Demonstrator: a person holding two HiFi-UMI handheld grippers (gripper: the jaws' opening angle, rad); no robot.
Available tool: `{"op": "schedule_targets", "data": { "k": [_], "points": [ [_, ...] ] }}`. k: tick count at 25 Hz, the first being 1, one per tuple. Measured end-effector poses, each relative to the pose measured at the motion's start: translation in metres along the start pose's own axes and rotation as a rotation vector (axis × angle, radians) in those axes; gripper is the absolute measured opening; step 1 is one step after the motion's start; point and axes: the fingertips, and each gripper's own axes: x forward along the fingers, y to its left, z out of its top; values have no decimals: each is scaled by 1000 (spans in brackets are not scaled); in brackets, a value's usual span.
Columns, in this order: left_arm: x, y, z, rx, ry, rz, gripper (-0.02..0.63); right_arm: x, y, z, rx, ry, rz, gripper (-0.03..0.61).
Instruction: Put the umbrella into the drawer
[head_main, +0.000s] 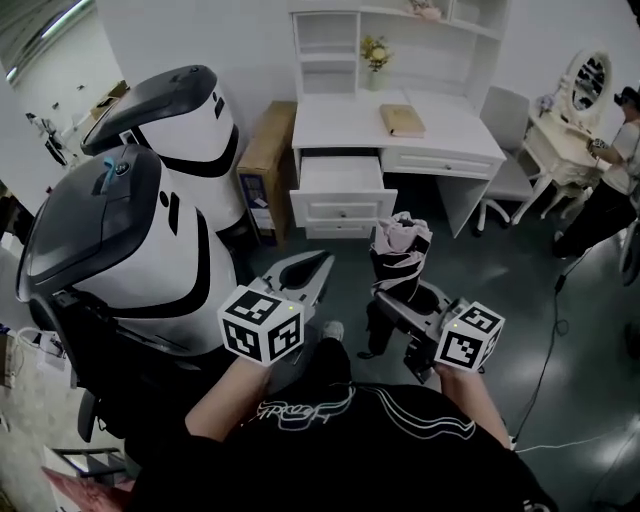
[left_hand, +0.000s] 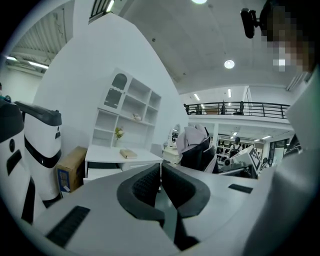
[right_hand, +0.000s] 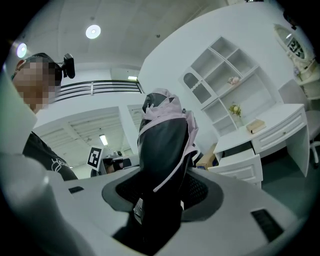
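A folded black umbrella with pink trim (head_main: 401, 252) stands upright in my right gripper (head_main: 398, 300), which is shut on its lower part. In the right gripper view the umbrella (right_hand: 165, 150) fills the space between the jaws of the right gripper (right_hand: 161, 200). My left gripper (head_main: 320, 264) is beside it on the left, its jaws together with nothing between them; its tips meet in the left gripper view (left_hand: 160, 170). Ahead, the white desk (head_main: 450, 125) has its left drawer (head_main: 340, 175) pulled open, also seen as the drawer (right_hand: 241, 161) in the right gripper view.
Two large white-and-black robot shells (head_main: 130, 230) stand at the left. A cardboard box (head_main: 265, 160) leans beside the desk. A book (head_main: 402, 120) lies on the desktop. A chair (head_main: 505, 115), a vanity table (head_main: 575, 120) and a person (head_main: 615, 170) are at the right.
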Motion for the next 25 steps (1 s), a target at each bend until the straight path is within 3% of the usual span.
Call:
{"op": "schedule_targets", "data": {
  "k": [6,14,20,25],
  "points": [
    [73,93,10,-76,26,-2,26,70,-82,38,47,31,-28,221],
    [197,247,20,-145,126,4,26,193,-237,87,126,87,-86,219],
    [275,342,31,-168,159,-17,26,277,-332,121,115,131,-123,221],
    [313,383,36,-174,172,-17,26,308,-382,140,63,156,-136,221]
  ]
}}
